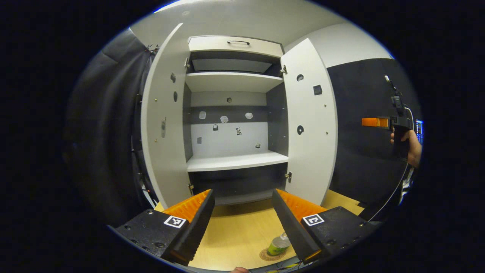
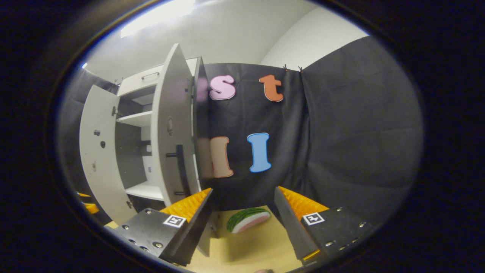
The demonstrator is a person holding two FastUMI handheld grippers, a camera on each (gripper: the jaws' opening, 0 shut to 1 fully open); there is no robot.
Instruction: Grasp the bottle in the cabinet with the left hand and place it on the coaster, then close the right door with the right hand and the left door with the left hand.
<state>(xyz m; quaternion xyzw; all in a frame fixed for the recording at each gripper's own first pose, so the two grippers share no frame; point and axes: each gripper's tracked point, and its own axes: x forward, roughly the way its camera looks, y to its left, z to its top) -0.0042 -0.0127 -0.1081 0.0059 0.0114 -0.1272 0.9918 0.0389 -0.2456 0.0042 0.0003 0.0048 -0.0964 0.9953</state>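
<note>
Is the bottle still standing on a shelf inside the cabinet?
No, in the left gripper view the bottle stands on the coaster on the table, and the cabinet shelves hold nothing.

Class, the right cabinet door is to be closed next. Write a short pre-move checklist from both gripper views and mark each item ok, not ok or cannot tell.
1. Green bottle on round brown coaster: ok.
2. Left claw open, holding nothing: ok.
3. Right claw open, holding nothing: ok.
4. White right cabinet door open, its dark bar handle facing the right claw: ok.
5. White lower shelf bare, nothing in the door's way: ok.
6. Green-rinded watermelon slice clear of the door's swing: cannot tell.
</note>
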